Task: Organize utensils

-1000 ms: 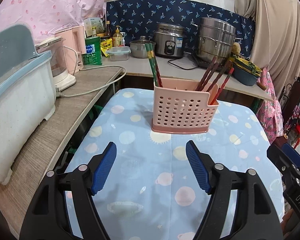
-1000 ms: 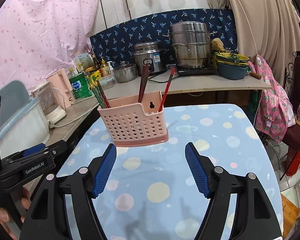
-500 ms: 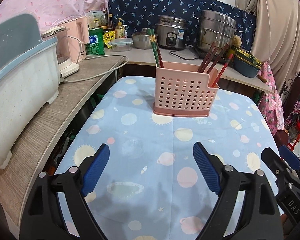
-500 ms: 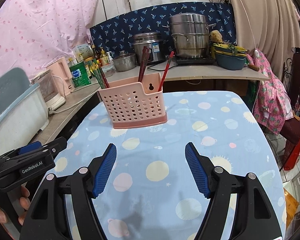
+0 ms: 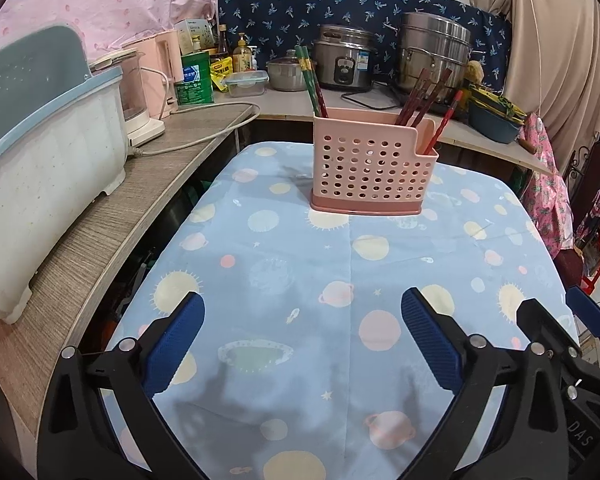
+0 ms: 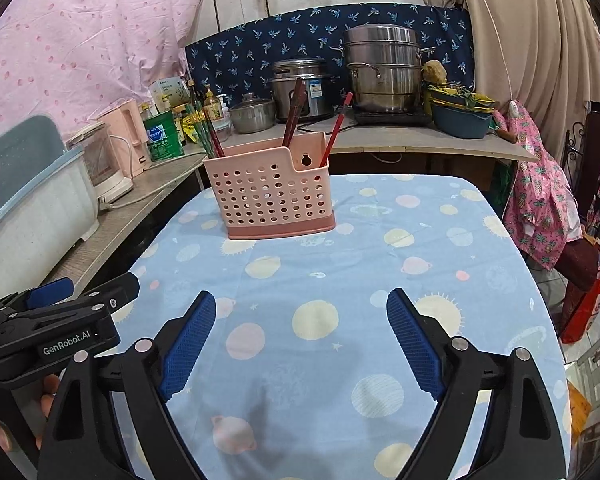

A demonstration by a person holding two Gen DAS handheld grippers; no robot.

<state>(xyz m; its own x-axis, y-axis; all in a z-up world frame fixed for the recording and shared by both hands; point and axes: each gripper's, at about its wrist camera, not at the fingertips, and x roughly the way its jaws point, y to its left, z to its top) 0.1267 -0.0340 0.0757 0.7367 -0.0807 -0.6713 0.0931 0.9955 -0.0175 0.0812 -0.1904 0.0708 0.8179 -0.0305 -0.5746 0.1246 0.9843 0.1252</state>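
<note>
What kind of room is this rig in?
Likely a home kitchen: a rice cooker and stacked steel steamer pot on the counter, and a pink chopstick caddy on a cloth-covered table.

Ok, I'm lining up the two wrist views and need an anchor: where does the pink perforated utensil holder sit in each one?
Left wrist: the pink utensil holder stands on the planet-print cloth, right of centre, upper half, its low notch on the right.
Right wrist: the holder stands left of centre, upper half, low notch again on the right.
Shared landmark: the stacked steel steamer pot on the counter behind it.
</note>
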